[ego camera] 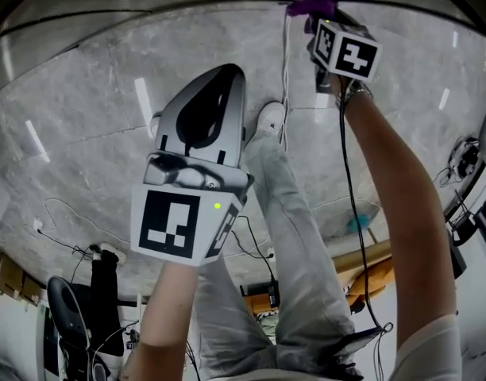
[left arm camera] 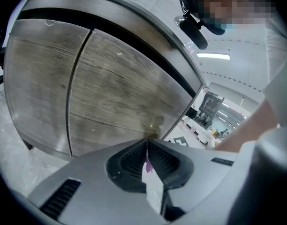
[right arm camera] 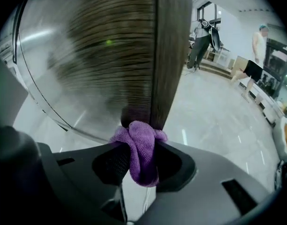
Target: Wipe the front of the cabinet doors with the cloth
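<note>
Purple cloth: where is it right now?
In the right gripper view the cloth is clamped in the right tongs, bunched against the cabinet door by its dark edge; in the head view it shows at the top, right of centre.

The head view looks steeply down at the floor (ego camera: pixel 84 117), with the left gripper (ego camera: pixel 223 76) near and the right gripper (ego camera: pixel 318 16) farther off. The left gripper view faces the cabinet (left arm camera: pixel 110 88) from a little way off. The right gripper view, past the cloth (right arm camera: pixel 141 149), sits close against the cabinet. Both gripper views share cabinet and floor.
</note>
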`<state>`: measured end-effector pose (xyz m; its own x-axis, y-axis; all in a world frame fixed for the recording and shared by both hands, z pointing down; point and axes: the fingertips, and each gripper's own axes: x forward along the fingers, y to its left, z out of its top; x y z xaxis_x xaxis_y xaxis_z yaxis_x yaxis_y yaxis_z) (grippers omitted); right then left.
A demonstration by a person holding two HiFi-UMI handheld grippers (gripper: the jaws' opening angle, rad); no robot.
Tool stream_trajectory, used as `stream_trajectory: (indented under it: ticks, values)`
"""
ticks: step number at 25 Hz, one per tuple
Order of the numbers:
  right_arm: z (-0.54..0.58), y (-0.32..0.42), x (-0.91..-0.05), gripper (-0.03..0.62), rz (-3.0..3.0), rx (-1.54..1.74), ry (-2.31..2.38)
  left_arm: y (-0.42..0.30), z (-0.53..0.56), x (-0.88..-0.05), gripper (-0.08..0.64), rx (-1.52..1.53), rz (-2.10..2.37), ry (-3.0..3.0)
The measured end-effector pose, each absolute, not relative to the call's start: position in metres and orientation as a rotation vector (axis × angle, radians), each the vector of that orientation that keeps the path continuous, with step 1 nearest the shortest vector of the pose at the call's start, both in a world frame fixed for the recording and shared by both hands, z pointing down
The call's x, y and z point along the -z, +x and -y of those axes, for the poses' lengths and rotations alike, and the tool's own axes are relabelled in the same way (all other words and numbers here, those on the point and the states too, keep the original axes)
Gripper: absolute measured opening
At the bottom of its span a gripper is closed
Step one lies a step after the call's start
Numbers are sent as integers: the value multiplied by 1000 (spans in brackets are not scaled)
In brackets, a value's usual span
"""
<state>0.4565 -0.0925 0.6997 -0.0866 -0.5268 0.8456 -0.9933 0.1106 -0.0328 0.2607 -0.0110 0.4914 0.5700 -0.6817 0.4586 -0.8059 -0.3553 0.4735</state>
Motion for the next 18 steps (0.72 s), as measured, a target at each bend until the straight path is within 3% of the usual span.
stream_trajectory:
  ticks: [11,15,18]
  values:
    - [48,472,-703,138,1560,-910,1587,252,1,-487,17,-241,1121,2148]
    - [18,419,-712,138,1563,-923,1521,212,-3,-483,17,-271,1105,2170]
    - [11,336,-734,138,1578,-958,1487,141,-2,-496,17,-303,1109,2168]
